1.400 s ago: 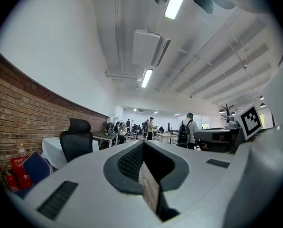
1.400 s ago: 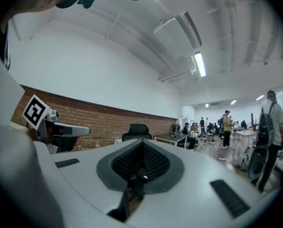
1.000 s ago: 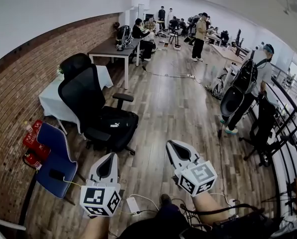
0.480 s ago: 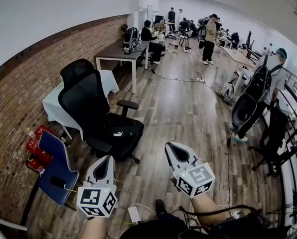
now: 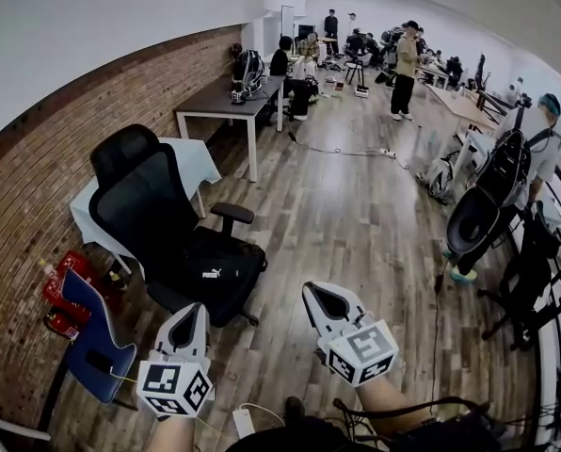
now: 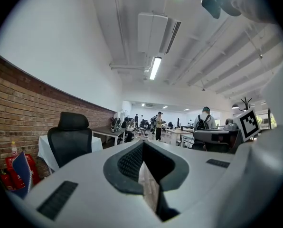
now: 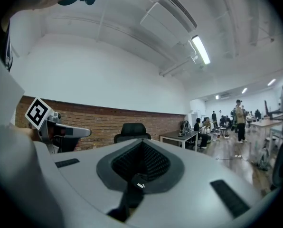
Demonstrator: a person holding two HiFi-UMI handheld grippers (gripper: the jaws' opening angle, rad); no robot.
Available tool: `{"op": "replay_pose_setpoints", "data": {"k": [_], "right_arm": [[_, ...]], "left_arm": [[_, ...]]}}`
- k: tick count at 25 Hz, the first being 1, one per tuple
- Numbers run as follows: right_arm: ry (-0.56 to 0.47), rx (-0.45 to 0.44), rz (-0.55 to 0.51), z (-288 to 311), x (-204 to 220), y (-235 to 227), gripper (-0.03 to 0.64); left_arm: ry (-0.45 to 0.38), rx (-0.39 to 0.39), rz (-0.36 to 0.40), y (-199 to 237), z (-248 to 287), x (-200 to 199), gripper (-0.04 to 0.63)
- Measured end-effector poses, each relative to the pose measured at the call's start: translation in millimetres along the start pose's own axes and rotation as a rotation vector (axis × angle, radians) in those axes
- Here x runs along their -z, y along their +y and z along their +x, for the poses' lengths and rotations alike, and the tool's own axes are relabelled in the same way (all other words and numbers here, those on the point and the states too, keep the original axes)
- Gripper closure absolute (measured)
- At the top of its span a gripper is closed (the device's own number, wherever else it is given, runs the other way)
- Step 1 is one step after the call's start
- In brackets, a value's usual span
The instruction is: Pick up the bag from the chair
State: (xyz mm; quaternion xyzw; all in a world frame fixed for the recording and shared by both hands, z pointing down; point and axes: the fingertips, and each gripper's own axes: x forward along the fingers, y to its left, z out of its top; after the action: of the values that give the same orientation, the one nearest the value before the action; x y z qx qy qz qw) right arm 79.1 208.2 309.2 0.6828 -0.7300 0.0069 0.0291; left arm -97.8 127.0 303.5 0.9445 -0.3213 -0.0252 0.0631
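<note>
Most of the head view is a long room floored in glossy brown wood planks [image 5: 356, 205]. A rough red-brown brick wall [image 5: 45, 177] curves down the left side of the frame. Against it, left of centre, stands a black office chair [image 5: 139, 201] with a tall mesh back, a rounded headrest and padded armrests. Behind the chair is a small table draped in white cloth [image 5: 194, 158]. Further up the frame is a grey-topped desk on white legs [image 5: 224, 97].

On the chair's seat lies a black soft-sided fabric bag [image 5: 215, 273]. It is boxy and slightly slumped, it has a small white logo on its near face, and it fills the seat between the armrests. Nothing touches it.

In the lower left corner sits a blue curved-shell chair [image 5: 97, 337], with red containers [image 5: 62, 295] by the wall just beyond it.

At lower centre, the left gripper [image 5: 192, 311], made of smooth white plastic with dark ribbed pads, points up the frame toward the bag and is well apart from it. In its own view the pads are drawn in to a thin slit with only floor showing through and nothing gripped. The right gripper [image 5: 313, 293], of the same make, hangs over bare planks to the right of the chair. Its pads are pressed fully together and empty. Each gripper carries a white cube printed with black square markers; the left cube [image 5: 172, 389] sits lower in the frame than the right cube [image 5: 360, 353].
</note>
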Motion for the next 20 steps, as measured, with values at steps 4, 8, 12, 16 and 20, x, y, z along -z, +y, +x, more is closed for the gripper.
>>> {"op": "replay_pose_setpoints", "data": {"k": [4, 8, 12, 16, 20], "right_arm": [[0.006, -0.007, 0.032, 11.8, 5.6, -41.4, 0.6], [-0.004, 0.001, 0.055, 17.6, 8.9, -82.0, 0.6], [0.006, 0.007, 0.071, 24.9, 15.6, -113.8, 0.6], [0.012, 0.002, 0.079, 30.7, 23.0, -128.2, 0.6], [0.012, 0.008, 0.089, 33.5, 23.0, -137.3, 0.6]], "left_arm": [[0.02, 0.0, 0.011, -13.0, 44.1, 6.3, 0.584], [0.04, 0.002, 0.023, -29.4, 79.4, 10.0, 0.584], [0.06, 0.006, 0.04, -39.3, 107.1, 15.2, 0.584], [0.083, 0.004, 0.06, -39.7, 127.8, 19.5, 0.584], [0.091, 0.019, 0.076, -42.4, 139.8, 19.3, 0.584]]}}
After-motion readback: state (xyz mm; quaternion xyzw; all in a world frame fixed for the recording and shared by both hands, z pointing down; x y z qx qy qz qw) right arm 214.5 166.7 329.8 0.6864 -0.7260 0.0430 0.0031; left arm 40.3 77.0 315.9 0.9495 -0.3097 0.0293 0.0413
